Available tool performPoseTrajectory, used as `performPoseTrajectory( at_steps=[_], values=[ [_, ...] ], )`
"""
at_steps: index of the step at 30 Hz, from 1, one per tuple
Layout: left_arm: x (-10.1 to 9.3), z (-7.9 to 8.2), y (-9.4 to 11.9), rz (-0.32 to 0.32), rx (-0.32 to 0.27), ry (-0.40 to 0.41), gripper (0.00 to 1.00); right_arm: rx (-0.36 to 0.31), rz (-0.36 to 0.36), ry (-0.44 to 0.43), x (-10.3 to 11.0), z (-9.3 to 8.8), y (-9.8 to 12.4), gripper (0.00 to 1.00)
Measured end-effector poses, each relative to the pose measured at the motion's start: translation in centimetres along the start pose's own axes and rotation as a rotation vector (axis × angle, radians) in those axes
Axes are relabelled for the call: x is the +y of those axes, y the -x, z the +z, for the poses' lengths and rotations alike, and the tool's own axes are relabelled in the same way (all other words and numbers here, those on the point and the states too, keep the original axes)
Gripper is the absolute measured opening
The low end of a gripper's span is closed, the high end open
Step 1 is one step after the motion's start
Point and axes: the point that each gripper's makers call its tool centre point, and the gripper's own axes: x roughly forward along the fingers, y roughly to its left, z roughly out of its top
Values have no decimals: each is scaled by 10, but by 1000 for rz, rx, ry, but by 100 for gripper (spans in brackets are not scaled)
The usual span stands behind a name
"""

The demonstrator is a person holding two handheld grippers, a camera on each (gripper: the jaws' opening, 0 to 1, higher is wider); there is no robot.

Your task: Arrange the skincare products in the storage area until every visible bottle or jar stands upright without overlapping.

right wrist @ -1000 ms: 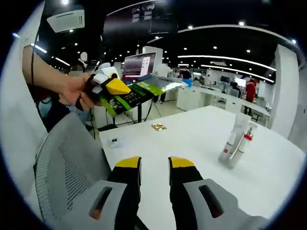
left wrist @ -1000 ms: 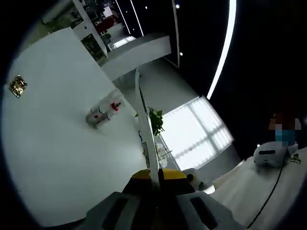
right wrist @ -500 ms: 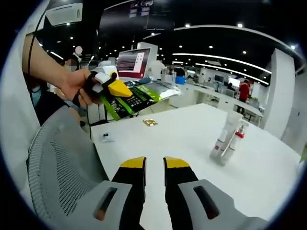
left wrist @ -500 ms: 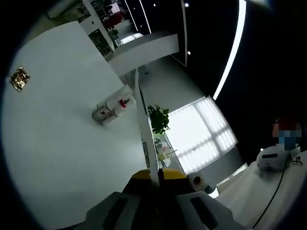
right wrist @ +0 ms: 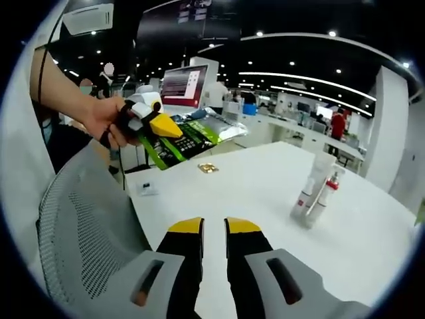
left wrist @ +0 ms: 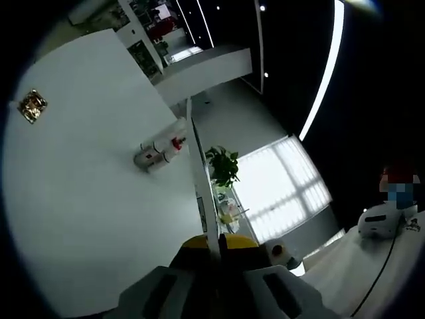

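White table (right wrist: 265,193): bottles (right wrist: 317,193) upright, ahead-right of my right gripper (right wrist: 212,226), jaws slightly parted, empty; left gripper (right wrist: 159,129) farther, pinching green sheet (right wrist: 199,133).

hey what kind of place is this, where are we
Probably a large open-plan office or lab: long white table, mesh office chair, monitor behind, with rows of ceiling lights and desks beyond.

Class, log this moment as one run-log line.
left gripper: shut on green packet, raised | right gripper: open, empty, above table | bottles: upright, untouched
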Motion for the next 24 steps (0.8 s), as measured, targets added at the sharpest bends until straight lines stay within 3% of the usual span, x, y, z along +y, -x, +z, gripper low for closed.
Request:
performPoseTrajectory(
  at_steps=[14,24],
  values=[
    [20,19,-5,36,-6,16,2,10,-4,11,-1,-2,0,6],
    [24,23,-9,42,6,15,2,19,-10,18,-2,-4,0,5]
  ],
)
